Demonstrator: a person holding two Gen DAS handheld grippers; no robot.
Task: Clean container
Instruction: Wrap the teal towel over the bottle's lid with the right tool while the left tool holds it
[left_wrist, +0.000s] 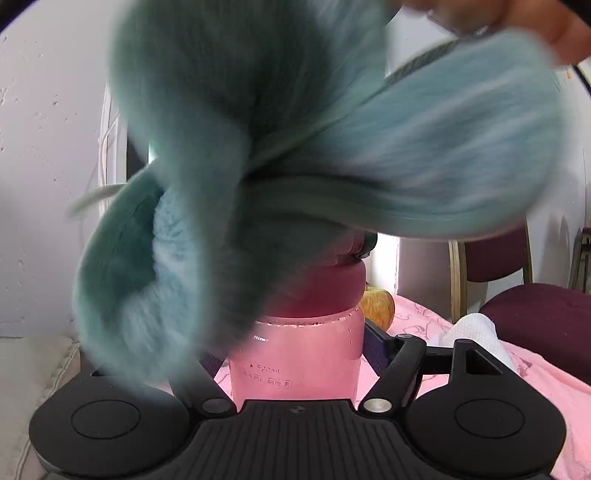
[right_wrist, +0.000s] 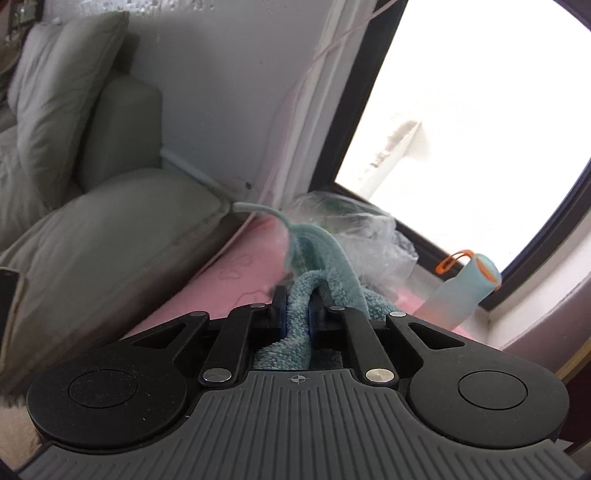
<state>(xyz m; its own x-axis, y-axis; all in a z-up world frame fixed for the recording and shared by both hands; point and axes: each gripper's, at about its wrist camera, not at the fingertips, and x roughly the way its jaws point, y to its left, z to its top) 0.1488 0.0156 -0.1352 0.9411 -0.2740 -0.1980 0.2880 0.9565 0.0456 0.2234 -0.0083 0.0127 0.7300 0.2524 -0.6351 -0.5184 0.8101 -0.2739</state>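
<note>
Here pink bottle (left_wrist: 295, 354) in left jaws, liquid-filled, teal cloth (left_wrist: 258, 147) over lid.

Blown-out window (right_wrist: 461, 122) glare (cloth (left_wrist: 295, 166) motion-blurred)

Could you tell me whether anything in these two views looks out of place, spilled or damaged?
Nothing looks spilled or damaged. The pink bottle stands upright between the left gripper's fingers, lid on. The teal cloth, clamped in the right gripper, is motion-blurred over the bottle's top.
</note>
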